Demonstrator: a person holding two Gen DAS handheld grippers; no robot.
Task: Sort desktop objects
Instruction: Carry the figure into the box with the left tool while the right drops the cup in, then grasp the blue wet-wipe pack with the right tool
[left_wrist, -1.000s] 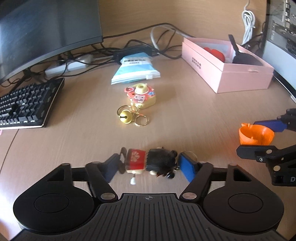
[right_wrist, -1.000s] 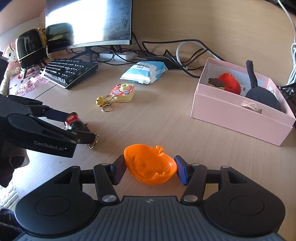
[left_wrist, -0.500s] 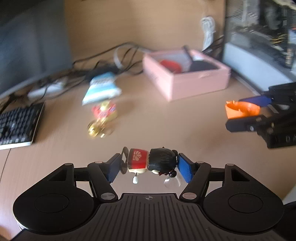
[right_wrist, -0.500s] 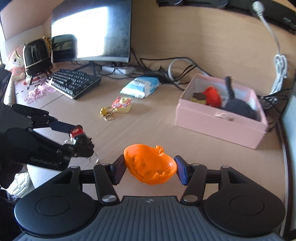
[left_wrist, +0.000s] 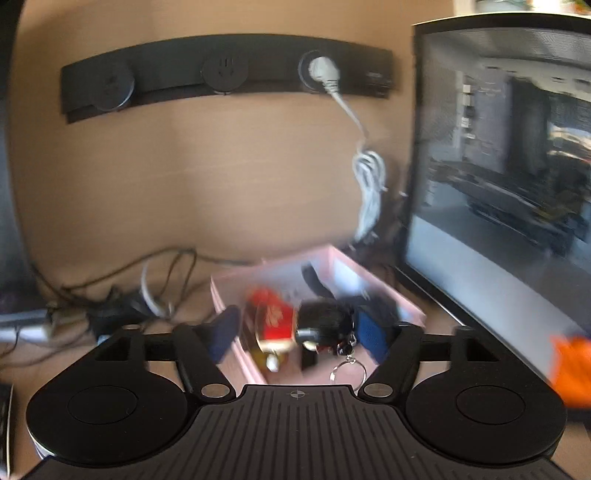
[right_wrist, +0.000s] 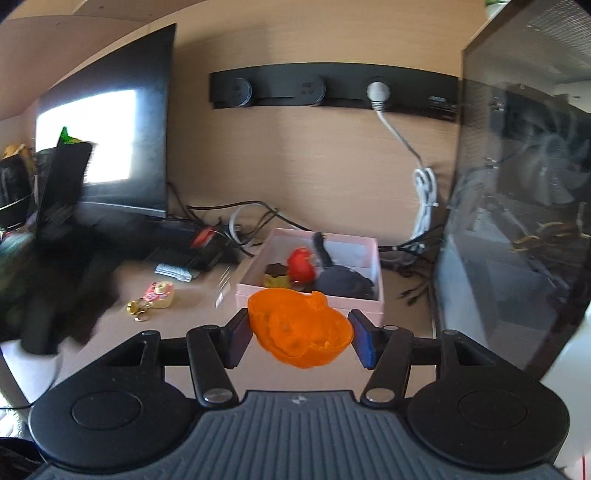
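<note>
My left gripper (left_wrist: 297, 332) hangs over the pink box (left_wrist: 400, 301), and its jaws are opening. Between them is a doll keychain (left_wrist: 295, 323) with a red body, black hair and a key ring. A gap shows beside the doll and the left pad no longer presses it; the view is blurred. My right gripper (right_wrist: 299, 338) is shut on an orange pumpkin-shaped bowl (right_wrist: 299, 332), just short of the pink box (right_wrist: 310, 299). The same bowl (left_wrist: 572, 365) shows as an orange blur at the right edge of the left wrist view.
Inside the box lie a red toy (right_wrist: 301, 264) and a black brush-like thing (right_wrist: 343, 282). A pink-and-yellow keychain with a bell (right_wrist: 159, 295) and a tissue pack (right_wrist: 177, 271) lie to the left. A monitor (right_wrist: 122, 147), cables and a glass-sided computer case (right_wrist: 517, 221) ring the desk.
Both grippers rose and swung toward the pink box. The left jaws widened and the doll came loose between them. The right gripper kept its hold on the orange bowl.
</note>
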